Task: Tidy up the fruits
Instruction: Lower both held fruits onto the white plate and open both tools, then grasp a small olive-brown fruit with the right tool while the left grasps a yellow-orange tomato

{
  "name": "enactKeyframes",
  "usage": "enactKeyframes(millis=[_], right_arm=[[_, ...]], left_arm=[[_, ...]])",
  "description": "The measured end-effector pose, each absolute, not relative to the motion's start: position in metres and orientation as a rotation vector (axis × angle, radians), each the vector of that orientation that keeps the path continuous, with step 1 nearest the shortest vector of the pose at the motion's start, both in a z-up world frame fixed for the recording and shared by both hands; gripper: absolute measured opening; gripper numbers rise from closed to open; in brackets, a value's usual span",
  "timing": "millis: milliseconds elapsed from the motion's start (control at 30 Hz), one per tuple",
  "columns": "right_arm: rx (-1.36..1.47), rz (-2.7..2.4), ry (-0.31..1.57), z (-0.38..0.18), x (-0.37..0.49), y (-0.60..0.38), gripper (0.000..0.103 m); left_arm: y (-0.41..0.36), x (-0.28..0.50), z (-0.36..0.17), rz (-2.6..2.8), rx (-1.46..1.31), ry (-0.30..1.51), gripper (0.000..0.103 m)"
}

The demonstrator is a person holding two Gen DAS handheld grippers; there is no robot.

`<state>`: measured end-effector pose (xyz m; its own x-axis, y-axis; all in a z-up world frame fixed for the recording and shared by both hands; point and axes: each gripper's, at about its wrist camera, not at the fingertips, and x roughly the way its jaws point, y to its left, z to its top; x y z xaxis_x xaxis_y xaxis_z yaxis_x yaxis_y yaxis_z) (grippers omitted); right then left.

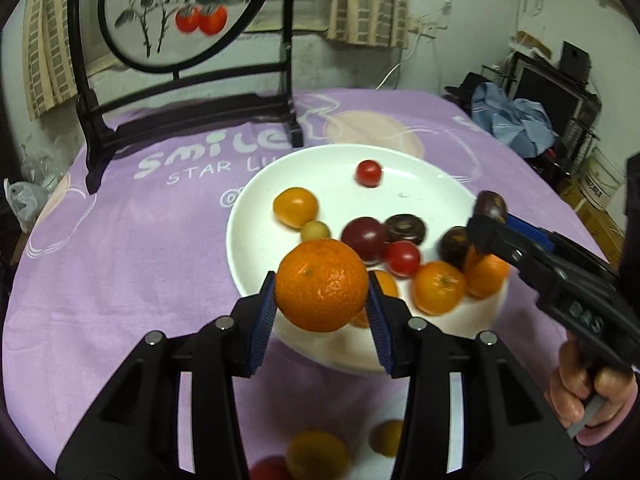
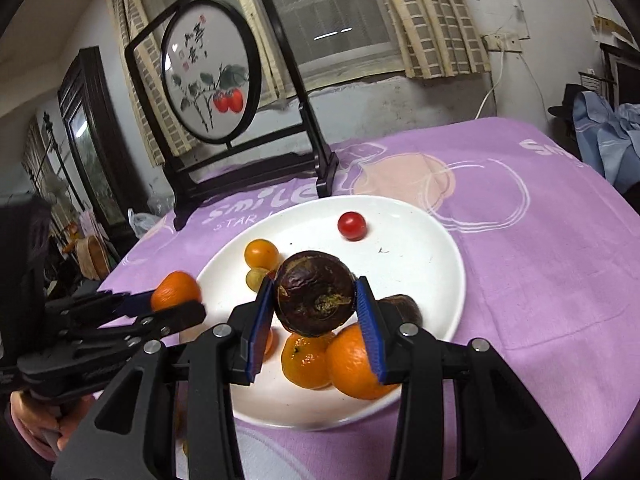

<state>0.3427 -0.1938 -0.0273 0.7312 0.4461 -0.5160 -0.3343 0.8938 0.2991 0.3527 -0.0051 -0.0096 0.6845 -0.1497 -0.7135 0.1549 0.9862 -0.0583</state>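
Looking along the left gripper (image 1: 322, 300) first: its blue pads are clenched on a mandarin (image 1: 321, 285), held up off the cloth at the near-left rim of the white plate (image 1: 256, 216). On the plate: a red cherry tomato (image 1: 368, 173) alone at the far side, a yellow-orange tomato (image 1: 295, 207) with a small greenish one (image 1: 315, 231) touching it, then a cluster of a dark red fruit (image 1: 363, 239), a dark passion fruit (image 1: 406, 229), another red tomato (image 1: 402, 258), and two more mandarins (image 1: 439, 288) (image 1: 486, 274) near the right rim. The right gripper (image 1: 489, 219) comes in from the right over the plate edge, clamped on a dark wrinkled fruit (image 1: 490, 206); the person's hand (image 1: 580, 384) squeezes its handle. Blurred orange and red fruit lie on the purple tablecloth (image 1: 120, 260) below the fingers, low in frame. A black-framed round screen painted with persimmons (image 1: 180, 16) stands at the far-left end of the table.

Right wrist view: the right gripper (image 2: 315, 300) grips the dark wrinkled passion fruit (image 2: 314, 294) between its blue pads, raised above the plate (image 2: 420, 248). Beneath it sit two mandarins (image 2: 306, 362) (image 2: 352, 364) touching each other, with another dark fruit (image 2: 402, 307) just behind the right finger. The lone red tomato (image 2: 351, 225) is well apart at the far side; the yellow-orange tomato (image 2: 261, 255) and the greenish one (image 2: 256, 279) sit left of centre. The left gripper (image 2: 176, 304) is at the left, just beside the plate rim, closed on its mandarin (image 2: 176, 291). The screen (image 2: 212, 76) stands behind the plate on the cloth (image 2: 520, 260).
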Motion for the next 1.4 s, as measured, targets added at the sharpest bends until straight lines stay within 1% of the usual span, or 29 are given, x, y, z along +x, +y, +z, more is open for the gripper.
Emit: enactKeyframes(millis=[100, 167, 200, 233, 300, 333, 433, 600, 733, 800, 967, 1067, 1267, 1300, 1400], right_arm=[[0.193, 0.444, 0.63, -0.029, 0.343, -0.193, 0.043], [0.201, 0.459, 0.626, -0.025, 0.34, -0.194, 0.047], [0.202, 0.461, 0.619, -0.023, 0.338, -0.194, 0.05], [0.201, 0.461, 0.609, -0.02, 0.334, -0.195, 0.053], [0.195, 0.462, 0.595, -0.015, 0.329, -0.196, 0.053], [0.193, 0.464, 0.593, -0.013, 0.327, -0.196, 0.053], [0.2, 0.476, 0.591, -0.008, 0.321, -0.196, 0.054], [0.17, 0.484, 0.586, -0.003, 0.309, -0.19, 0.054], [0.091, 0.53, 0.603, -0.001, 0.291, -0.174, 0.057], [0.045, 0.588, 0.626, -0.004, 0.282, -0.162, 0.059], [-0.125, 0.721, 0.744, -0.028, 0.261, -0.123, 0.059], [-0.222, 0.741, 0.777, -0.04, 0.254, -0.107, 0.059], [-0.272, 0.715, 0.833, -0.054, 0.257, -0.103, 0.059], [-0.277, 0.711, 0.835, -0.055, 0.257, -0.103, 0.058], [-0.283, 0.71, 0.847, -0.06, 0.257, -0.102, 0.05]], left_arm=[[-0.004, 0.362, -0.016, -0.165, -0.007, 0.821, 0.045], [-0.004, 0.359, -0.014, -0.156, 0.0, 0.802, 0.059], [-0.004, 0.355, -0.01, -0.147, 0.011, 0.786, 0.07], [-0.004, 0.351, -0.004, -0.138, 0.021, 0.766, 0.075], [-0.003, 0.34, 0.009, -0.137, 0.031, 0.732, 0.079], [-0.001, 0.334, 0.015, -0.139, 0.026, 0.716, 0.084], [0.006, 0.317, 0.03, -0.115, 0.012, 0.663, 0.091], [0.021, 0.292, 0.033, -0.065, 0.002, 0.645, 0.097], [0.048, 0.269, 0.022, -0.008, 0.0, 0.644, 0.099], [0.062, 0.259, 0.017, 0.034, -0.008, 0.636, 0.1], [0.103, 0.247, 0.005, 0.186, -0.073, 0.653, 0.1], [0.117, 0.244, 0.007, 0.21, -0.113, 0.654, 0.1], [0.122, 0.238, 0.011, 0.206, -0.138, 0.642, 0.1], [0.12, 0.236, 0.011, 0.208, -0.129, 0.639, 0.1], [0.113, 0.235, 0.012, 0.207, -0.093, 0.637, 0.1]])
